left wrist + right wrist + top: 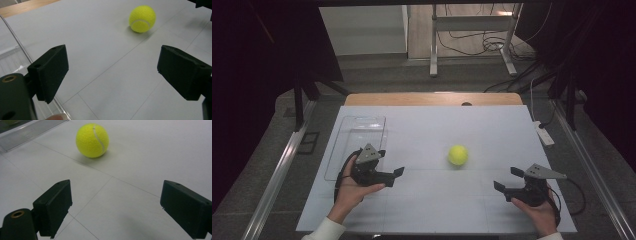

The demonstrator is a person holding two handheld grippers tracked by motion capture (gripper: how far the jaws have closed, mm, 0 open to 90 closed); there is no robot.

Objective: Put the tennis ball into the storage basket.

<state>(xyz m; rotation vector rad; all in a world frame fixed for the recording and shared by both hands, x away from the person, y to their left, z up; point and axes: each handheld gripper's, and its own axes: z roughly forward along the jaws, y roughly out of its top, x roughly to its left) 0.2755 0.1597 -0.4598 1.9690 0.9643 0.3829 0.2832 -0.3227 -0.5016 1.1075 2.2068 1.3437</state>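
White desk (432, 200) — yellow tennis ball (458, 155) lying mid-surface between left tongs (394, 175) and right tongs (507, 179) — both gaping wide, gripping nothing.

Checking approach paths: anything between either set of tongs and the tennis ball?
Nothing visible. Bare white table surface lies between the left tongs and the tennis ball, and between the right tongs and it. The clear tray sits off to the left, behind the left tongs.
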